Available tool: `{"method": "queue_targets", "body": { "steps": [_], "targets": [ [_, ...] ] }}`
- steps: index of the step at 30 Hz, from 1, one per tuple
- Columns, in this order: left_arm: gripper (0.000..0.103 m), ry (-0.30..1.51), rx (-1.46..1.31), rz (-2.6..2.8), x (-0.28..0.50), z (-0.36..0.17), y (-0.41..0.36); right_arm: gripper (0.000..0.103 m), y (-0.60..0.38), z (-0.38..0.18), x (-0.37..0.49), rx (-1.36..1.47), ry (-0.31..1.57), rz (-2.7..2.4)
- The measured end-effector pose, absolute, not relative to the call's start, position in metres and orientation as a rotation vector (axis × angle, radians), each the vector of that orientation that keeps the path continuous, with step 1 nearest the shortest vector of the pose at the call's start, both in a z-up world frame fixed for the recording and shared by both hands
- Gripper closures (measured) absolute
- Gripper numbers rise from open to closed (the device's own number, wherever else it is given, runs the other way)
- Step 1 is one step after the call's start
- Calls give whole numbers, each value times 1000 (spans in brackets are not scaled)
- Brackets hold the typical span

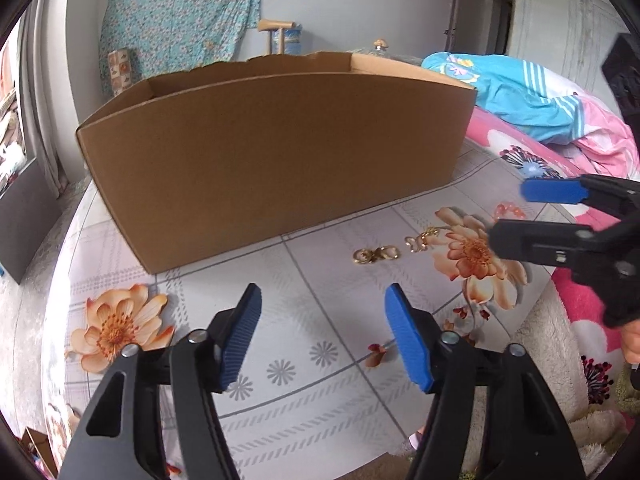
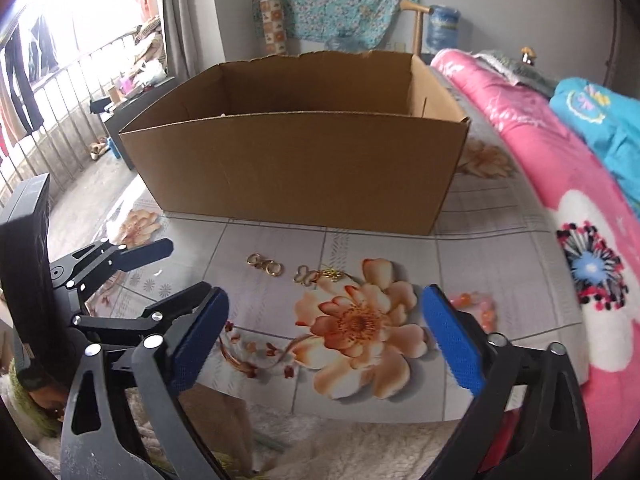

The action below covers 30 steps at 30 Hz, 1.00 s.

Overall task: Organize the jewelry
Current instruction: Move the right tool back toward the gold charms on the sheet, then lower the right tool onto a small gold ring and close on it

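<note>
Small gold jewellery lies on the flowered tabletop in front of a big open cardboard box. A gold double-ring clasp sits beside a gold butterfly chain. An orange bead bracelet lies farther right. My left gripper hovers open short of the clasp, with nothing between its blue pads. My right gripper comes in from the right, open, over the bracelet area. In the right wrist view the right gripper is open above the printed flower, with the clasp, chain and bracelet ahead of it.
The box fills the back of the table. A pink flowered blanket and a blue garment lie along the right side. My left gripper shows at the left of the right wrist view. A fluffy white rug lies below the table's near edge.
</note>
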<state>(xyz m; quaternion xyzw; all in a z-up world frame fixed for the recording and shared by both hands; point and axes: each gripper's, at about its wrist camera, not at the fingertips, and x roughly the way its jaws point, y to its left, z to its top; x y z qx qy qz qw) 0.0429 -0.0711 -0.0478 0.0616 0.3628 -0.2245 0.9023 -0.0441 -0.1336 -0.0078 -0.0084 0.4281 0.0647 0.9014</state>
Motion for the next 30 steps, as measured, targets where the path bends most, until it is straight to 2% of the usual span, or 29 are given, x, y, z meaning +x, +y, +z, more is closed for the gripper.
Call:
{"method": "queue_targets", "body": {
  "steps": [2,4,7,12,18,24,30],
  "targets": [
    [52,745,146,-486,45,-48,-75,39,-134,-14,-36,-9,908,135],
    [61,749,167,-500,49,-50,-80,49,-134,-18,-31,15,927,146],
    [71,764,196,-529,57,-52,-89,56,-135,-25,-23,37,950,162],
    [81,790,234,-551,70,-58,-100,56,-134,-31,-16,53,960,181],
    [83,793,268,-571,77,-58,-110,57,-135,-37,-11,62,965,208],
    [95,799,281,-582,81,-57,-112,61,-140,-41,-10,84,961,214],
    [96,800,293,-591,82,-57,-113,61,-145,-41,-15,98,949,209]
  ]
}}
